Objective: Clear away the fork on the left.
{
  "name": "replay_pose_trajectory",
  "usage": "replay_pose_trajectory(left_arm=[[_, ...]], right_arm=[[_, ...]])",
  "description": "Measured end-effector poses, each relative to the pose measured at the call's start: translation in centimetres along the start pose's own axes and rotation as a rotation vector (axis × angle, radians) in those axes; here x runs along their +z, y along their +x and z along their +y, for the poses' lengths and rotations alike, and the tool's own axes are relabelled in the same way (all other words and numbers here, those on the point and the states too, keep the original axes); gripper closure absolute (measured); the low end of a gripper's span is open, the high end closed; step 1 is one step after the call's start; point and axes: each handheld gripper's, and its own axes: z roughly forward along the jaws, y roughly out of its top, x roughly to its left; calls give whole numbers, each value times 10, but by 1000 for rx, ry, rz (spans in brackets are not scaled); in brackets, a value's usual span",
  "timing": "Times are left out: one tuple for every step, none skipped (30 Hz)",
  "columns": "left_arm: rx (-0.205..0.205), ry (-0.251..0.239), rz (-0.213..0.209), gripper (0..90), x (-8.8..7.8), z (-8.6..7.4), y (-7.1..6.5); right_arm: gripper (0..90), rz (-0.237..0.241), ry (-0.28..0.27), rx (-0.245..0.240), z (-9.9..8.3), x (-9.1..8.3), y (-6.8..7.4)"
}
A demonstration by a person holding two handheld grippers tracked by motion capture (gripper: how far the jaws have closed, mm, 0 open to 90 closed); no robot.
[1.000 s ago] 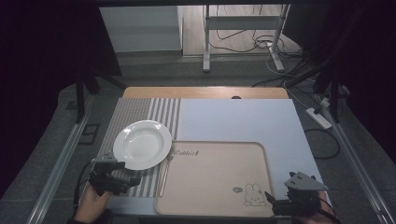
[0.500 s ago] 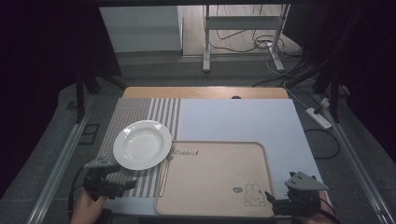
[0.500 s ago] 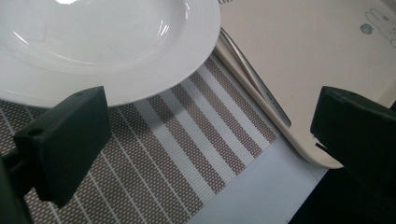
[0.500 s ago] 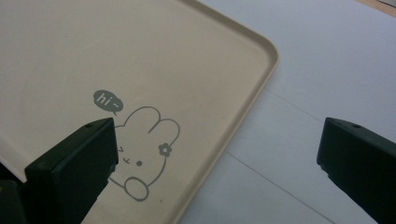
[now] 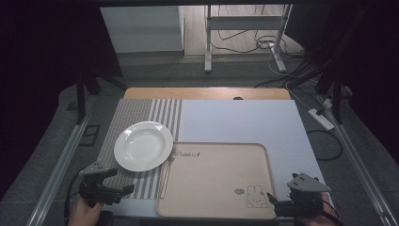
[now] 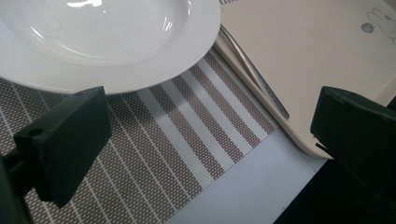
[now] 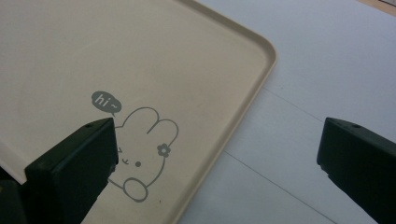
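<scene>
A white deep plate rests on a striped placemat at the table's left. To its right lies a beige tray printed with a bunny. A metal utensil lies along the tray's left rim. My left gripper hovers open over the placemat's front corner, just short of the plate, with nothing between its jaws. My right gripper is open at the tray's front right corner, its jaws straddling the tray rim beside the bunny.
A pale blue mat covers the table behind and right of the tray. The table's wooden back edge borders a grey floor with cables and a power strip. Metal rails run along both sides.
My left gripper has drawn back from the plate toward the table's front left edge. The right gripper and everything on the table have stayed put.
</scene>
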Motion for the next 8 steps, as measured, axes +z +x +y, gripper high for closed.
replay_pose_trajectory(left_arm=[[1, -1, 2, 0, -1, -1, 0], [0, -3, 4, 0, -2, -1, -1], [-1, -1, 4, 0, -2, -2, -1], [-2, -5, 3, 0, -3, -2, 0], [-6, -10, 0, 0, -3, -3, 0], [-9, -11, -1, 0, -3, -3, 0], [-10, -10, -2, 0, -3, -2, 1], [-11, -8, -3, 0, -3, -2, 1]], right_arm=[[0, 0, 0, 0, 0, 0, 0], [0, 0, 0, -1, 0, 0, 0], [0, 0, 3, -2, 0, 0, 0], [0, -1, 4, -4, 0, 0, 0], [0, 1, 6, -8, 0, 0, 1], [0, 1, 6, -8, 0, 0, 1], [0, 1, 7, -8, 0, 0, 1], [0, -2, 7, -10, 0, 0, 1]])
